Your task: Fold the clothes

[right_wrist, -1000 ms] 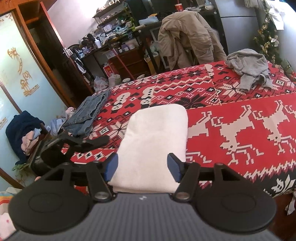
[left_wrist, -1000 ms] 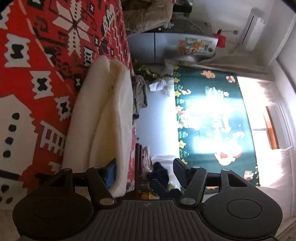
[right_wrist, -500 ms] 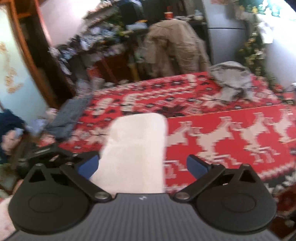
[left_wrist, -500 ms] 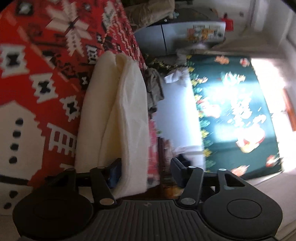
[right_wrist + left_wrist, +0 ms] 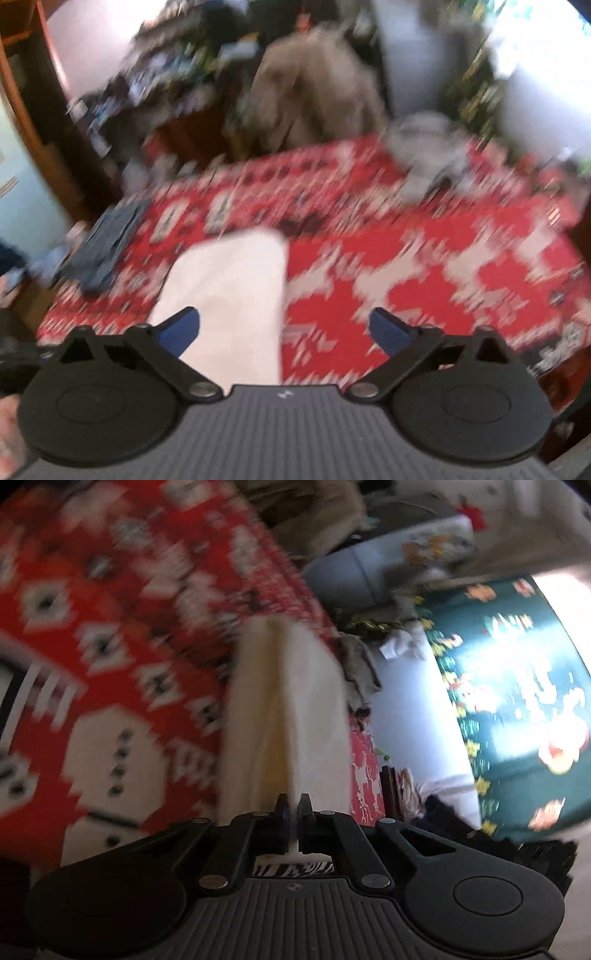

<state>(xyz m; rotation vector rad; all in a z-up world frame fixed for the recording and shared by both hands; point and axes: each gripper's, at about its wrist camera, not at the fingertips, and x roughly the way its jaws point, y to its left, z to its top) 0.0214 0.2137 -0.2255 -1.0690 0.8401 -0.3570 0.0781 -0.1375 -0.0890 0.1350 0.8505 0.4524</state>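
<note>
A folded white garment (image 5: 288, 701) lies on a bed with a red patterned cover (image 5: 110, 627). My left gripper (image 5: 294, 808) is shut on the garment's near edge, and a thin fold of white cloth is pinched between its black fingers. In the right wrist view the same white garment (image 5: 229, 288) stretches away from the right gripper (image 5: 284, 321). That gripper's jaws stand wide and are closing. Its left blue pad (image 5: 181, 328) hovers over the cloth and the right pad (image 5: 388, 328) over the red cover (image 5: 406, 258); neither presses on anything. Both views are blurred by motion.
A grey garment (image 5: 428, 147) lies crumpled at the bed's far right and folded jeans (image 5: 107, 243) at its left edge. A beige jacket (image 5: 314, 99) hangs on a chair behind the bed. Cluttered shelves stand beyond; a green patterned curtain (image 5: 517, 701) hangs at a window.
The left jaws closed from wide open onto the white garment's edge and lifted slightly. The right jaws spread wider than a second ago, and that view shifted and blurred.
</note>
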